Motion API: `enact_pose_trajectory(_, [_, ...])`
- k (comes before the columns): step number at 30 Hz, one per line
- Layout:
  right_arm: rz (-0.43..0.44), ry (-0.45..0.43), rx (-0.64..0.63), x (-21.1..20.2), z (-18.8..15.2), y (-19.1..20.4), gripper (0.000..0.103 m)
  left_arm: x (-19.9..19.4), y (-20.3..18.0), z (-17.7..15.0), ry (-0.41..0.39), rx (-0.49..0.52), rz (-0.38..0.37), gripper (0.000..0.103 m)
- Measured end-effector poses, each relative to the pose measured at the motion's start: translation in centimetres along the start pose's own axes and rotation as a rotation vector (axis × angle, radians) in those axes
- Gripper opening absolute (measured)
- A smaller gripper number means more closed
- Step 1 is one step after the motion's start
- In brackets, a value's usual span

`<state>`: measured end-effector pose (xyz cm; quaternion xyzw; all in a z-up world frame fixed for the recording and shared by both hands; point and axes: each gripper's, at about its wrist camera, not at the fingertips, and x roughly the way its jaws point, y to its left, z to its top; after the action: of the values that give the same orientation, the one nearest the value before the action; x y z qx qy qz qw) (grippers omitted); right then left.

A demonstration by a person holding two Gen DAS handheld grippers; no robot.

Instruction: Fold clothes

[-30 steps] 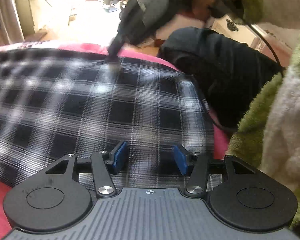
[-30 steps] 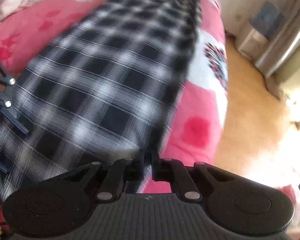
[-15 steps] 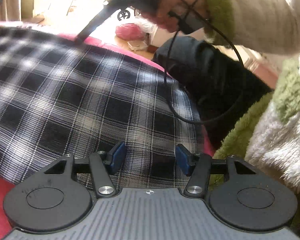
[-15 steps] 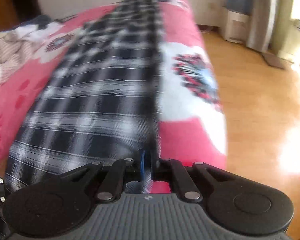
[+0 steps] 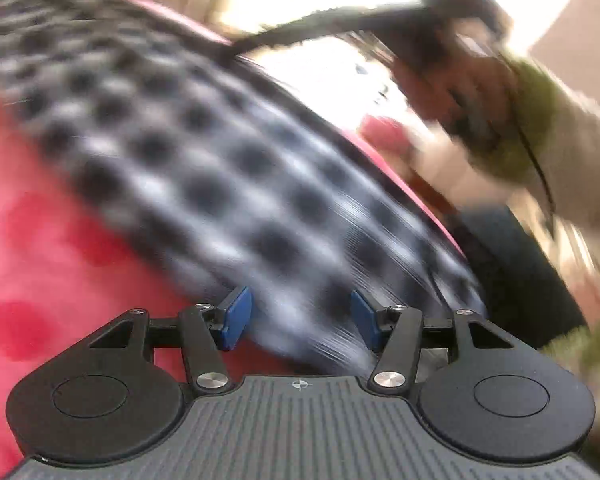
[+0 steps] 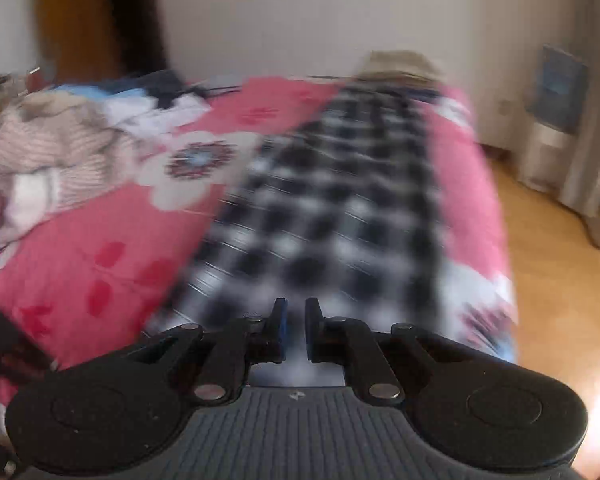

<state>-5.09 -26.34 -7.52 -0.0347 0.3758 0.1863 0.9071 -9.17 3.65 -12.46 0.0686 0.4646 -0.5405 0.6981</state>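
A black-and-white plaid garment (image 6: 340, 208) lies stretched lengthwise on the pink flowered bedspread (image 6: 80, 260). My right gripper (image 6: 296, 328) hovers over its near end. Its jaws are opening, with a narrow gap and no cloth between them. The left wrist view is blurred by motion. There the plaid garment (image 5: 220, 184) runs diagonally, and my left gripper (image 5: 300, 316) stands open above its near edge, blue pads wide apart and pinching nothing. At the top right a hand (image 5: 460, 80) holds the right gripper, whose dark fingers (image 5: 320, 24) reach toward the garment's far edge.
A heap of loose clothes (image 6: 48, 160) covers the bed's left side. A folded beige stack (image 6: 400, 66) sits at the far end. Wooden floor (image 6: 560, 280) runs along the bed's right edge. A dark bulky thing (image 5: 520, 272) lies beside the bed near a fleece sleeve (image 5: 572, 168).
The right gripper was shut on the garment's edge and has now parted and lifted, looking along the bed. The left gripper has rolled and swung sideways, still open.
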Motion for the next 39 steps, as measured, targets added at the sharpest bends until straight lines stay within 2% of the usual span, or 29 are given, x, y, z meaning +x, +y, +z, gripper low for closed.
enact_pose_trajectory(2, [0.036,0.001,-0.023,2.0,1.5,1.2,0.024,-0.9,2.9,1.0,-0.071,-0.122,0.059,0.055])
enact_pose_trajectory(5, [0.057,0.019,-0.038,4.9,3.5,2.6,0.025,-1.8,6.6,2.7,-0.175,-0.256,0.154,0.055])
enact_pose_trajectory(8, [0.061,0.038,-0.027,7.3,5.6,2.6,0.025,-2.4,9.9,4.8,-0.284,-0.308,0.263,0.056])
enact_pose_trajectory(12, [0.048,0.053,0.007,9.9,8.2,1.7,0.025,-1.0,13.7,8.3,-0.382,-0.422,0.305,0.057])
enact_pose_trajectory(17, [0.015,0.053,0.052,12.2,11.0,0.6,0.025,1.6,18.3,13.3,-0.436,-0.402,0.400,0.057])
enact_pose_trajectory(21, [0.011,0.073,0.119,12.8,11.3,-0.2,0.025,2.6,20.8,16.2,-0.499,-0.349,0.482,0.056])
enact_pose_trajectory(23, [0.003,0.090,0.133,13.0,10.8,-0.2,0.025,3.3,21.6,17.3,-0.506,-0.301,0.521,0.054])
enact_pose_trajectory(24, [-0.002,0.097,0.139,13.1,10.5,-0.3,0.025,3.6,21.9,17.4,-0.497,-0.282,0.531,0.047])
enact_pose_trajectory(25, [-0.006,0.105,0.146,13.2,10.2,-0.4,0.025,4.0,22.1,17.6,-0.488,-0.262,0.541,0.034])
enact_pose_trajectory(26, [-0.010,0.113,0.154,13.3,10.0,-0.5,0.025,4.3,22.4,17.7,-0.480,-0.246,0.549,0.028])
enact_pose_trajectory(27, [-0.016,0.120,0.162,13.3,9.8,-0.6,0.025,4.4,22.6,17.5,-0.478,-0.250,0.539,0.013])
enact_pose_trajectory(28, [-0.022,0.125,0.173,13.4,9.6,-0.8,0.025,4.5,22.8,17.2,-0.478,-0.257,0.530,0.006])
enact_pose_trajectory(33, [-0.040,0.126,0.226,13.9,9.6,-2.0,0.025,3.3,23.6,15.1,-0.564,-0.381,0.463,0.003])
enact_pose_trajectory(39, [-0.045,0.098,0.264,15.7,11.0,-2.7,0.025,2.4,24.2,13.1,-0.605,-0.541,0.420,0.002])
